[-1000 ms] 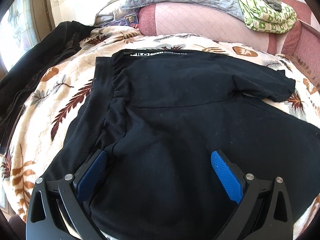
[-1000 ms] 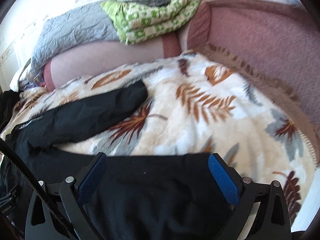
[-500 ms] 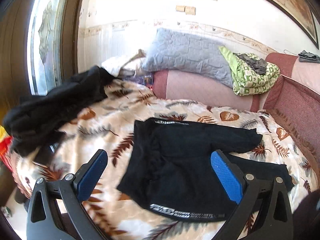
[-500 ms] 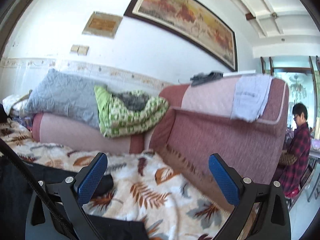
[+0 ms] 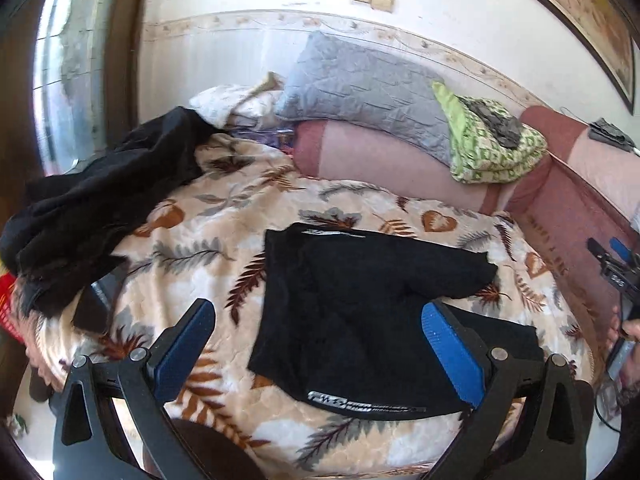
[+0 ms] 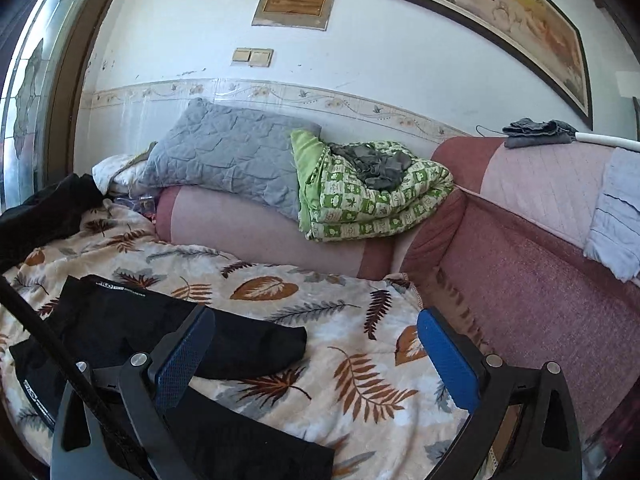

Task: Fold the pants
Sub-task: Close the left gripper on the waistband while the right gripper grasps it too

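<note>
My left gripper [image 5: 316, 344] jaws wide, holding nothing, raised off the fabric; right gripper [image 6: 316, 356] jaws wide too, empty. Just past them the black knit pants with a white printed logo strip [image 5: 360, 312] lie flat on the cream leaf-print fleece blanket [image 5: 224, 240], waistband toward the left, one leg [image 6: 240, 344] angled away from the other so the legs aren't stacked. Fabric looks thin, soft, light, floppy; likely drags and bunches on fleece, so pinch edges, not the middle. Best holds, I judge: waistband corner for left, hem of the splayed leg for right. Further left a crumpled black garment [image 5: 100, 208]. Behind, pink sofa backrest [image 6: 264, 236] with a grey quilted pillow [image 6: 228, 156] and green patterned folded quilt [image 6: 372, 196].
</note>
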The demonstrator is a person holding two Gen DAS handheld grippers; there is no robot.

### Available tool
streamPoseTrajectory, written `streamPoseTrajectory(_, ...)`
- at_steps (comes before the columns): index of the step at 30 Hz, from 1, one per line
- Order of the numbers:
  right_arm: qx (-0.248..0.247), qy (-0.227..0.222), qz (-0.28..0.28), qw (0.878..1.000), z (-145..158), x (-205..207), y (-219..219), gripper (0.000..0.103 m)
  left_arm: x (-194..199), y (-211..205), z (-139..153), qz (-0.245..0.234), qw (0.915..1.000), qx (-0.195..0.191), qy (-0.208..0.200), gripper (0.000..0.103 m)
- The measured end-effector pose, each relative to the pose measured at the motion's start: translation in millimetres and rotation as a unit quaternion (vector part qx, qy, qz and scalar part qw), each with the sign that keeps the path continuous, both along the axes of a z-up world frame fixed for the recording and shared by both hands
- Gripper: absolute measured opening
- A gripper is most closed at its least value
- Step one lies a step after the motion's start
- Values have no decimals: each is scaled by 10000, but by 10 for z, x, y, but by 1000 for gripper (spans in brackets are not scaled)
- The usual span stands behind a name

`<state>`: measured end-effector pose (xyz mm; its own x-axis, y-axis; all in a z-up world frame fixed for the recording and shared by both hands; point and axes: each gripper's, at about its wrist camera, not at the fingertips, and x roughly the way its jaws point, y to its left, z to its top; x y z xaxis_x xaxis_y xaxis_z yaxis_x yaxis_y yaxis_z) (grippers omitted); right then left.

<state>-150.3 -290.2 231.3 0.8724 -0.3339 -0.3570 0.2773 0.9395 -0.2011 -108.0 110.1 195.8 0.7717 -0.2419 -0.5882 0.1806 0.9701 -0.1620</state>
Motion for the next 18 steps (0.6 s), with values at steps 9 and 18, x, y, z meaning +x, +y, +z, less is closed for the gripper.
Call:
streamPoseTrajectory(9, 298, 770, 16, 9966, -403, 717, -445, 103, 804, -419, -63, -628, 9973, 190, 343, 81)
streamPoseTrajectory(18, 1198, 1897, 563, 9729, -1115, 1887, -790, 103, 1815, -931, -455, -1244, 9865, 267, 1027, 61)
